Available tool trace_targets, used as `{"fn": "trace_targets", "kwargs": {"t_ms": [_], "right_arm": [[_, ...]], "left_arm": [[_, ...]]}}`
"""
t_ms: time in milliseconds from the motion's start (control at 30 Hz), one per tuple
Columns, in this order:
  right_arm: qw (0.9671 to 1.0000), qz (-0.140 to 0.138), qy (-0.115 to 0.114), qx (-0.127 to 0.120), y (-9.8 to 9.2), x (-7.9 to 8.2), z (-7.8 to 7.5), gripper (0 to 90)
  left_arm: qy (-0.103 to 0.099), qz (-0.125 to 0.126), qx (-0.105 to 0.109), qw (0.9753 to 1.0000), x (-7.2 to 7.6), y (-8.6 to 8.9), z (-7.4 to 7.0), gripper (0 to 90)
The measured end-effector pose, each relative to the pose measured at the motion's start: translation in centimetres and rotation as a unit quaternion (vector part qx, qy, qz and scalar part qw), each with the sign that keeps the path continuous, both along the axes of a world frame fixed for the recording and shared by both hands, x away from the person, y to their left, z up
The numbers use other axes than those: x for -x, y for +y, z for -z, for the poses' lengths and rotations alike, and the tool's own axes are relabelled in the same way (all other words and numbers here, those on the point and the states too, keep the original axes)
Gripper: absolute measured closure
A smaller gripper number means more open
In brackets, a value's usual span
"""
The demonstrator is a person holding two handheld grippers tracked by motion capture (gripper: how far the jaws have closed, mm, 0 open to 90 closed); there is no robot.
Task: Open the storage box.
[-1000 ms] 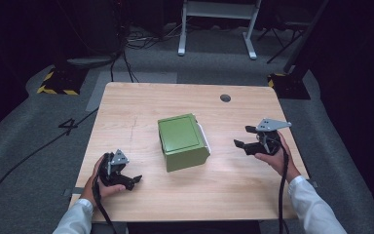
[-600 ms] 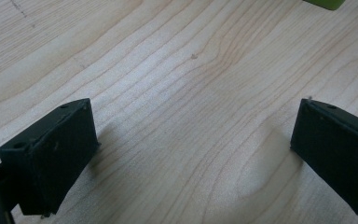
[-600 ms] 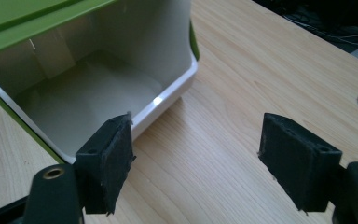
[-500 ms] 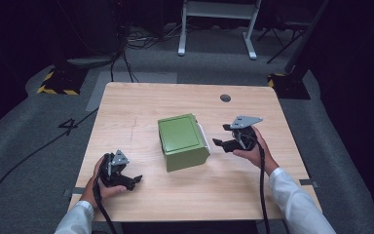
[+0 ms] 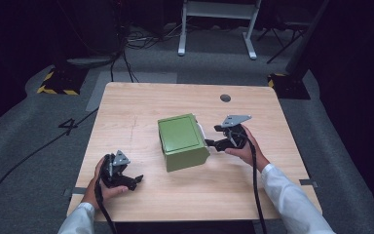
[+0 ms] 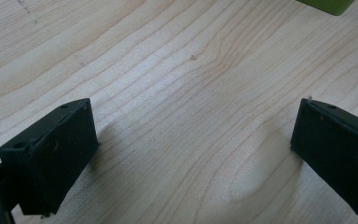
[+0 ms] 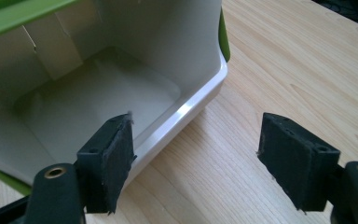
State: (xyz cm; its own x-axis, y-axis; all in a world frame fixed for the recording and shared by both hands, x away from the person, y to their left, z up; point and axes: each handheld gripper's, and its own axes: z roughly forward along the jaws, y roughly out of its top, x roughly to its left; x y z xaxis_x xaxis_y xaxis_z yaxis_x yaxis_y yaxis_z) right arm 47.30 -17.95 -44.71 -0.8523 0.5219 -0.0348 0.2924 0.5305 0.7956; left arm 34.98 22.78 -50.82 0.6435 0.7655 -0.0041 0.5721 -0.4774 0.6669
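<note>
Just beside the green box [image 5: 182, 141], the right gripper [image 5: 213, 144] is held with its jaws spread wide and nothing between them; in the right gripper view one jaw stands at the box's white rim [image 7: 186, 114] and the other over bare wood. That box lies on its side near the middle of the table [image 5: 141, 105], its pale inside facing the right gripper. Well apart, near the front edge, the left gripper [image 5: 135, 181] rests on the wood, jaws wide and empty.

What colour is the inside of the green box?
Pale grey-white inside the green box; the right gripper view shows it best.
</note>
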Motion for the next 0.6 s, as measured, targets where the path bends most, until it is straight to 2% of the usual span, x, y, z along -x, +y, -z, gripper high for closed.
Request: {"fn": "trace_targets", "kwargs": {"t_ms": [67,267,500,600], "right_arm": [[1.0,-0.001,0.0,0.001,0.1,-0.1,0.0,26.7],[0.9996,-0.014,0.01,0.023,1.4,-0.2,0.9,26.1],[0.9993,-0.012,0.03,0.017,1.2,-0.1,1.4,23.5],[0.9992,-0.013,0.026,0.026,1.1,0.0,1.5,23.4]], "left_arm": [[0.0,-0.001,0.0,1.0,0.0,0.0,0.0,0.6],[-0.001,-0.006,-0.002,1.0,0.1,-0.1,0.0,0.5],[0.0,-0.009,0.0,1.0,0.2,-0.1,0.0,0.5],[0.0,-0.009,0.0,1.0,0.2,-0.1,0.0,0.5]]}}
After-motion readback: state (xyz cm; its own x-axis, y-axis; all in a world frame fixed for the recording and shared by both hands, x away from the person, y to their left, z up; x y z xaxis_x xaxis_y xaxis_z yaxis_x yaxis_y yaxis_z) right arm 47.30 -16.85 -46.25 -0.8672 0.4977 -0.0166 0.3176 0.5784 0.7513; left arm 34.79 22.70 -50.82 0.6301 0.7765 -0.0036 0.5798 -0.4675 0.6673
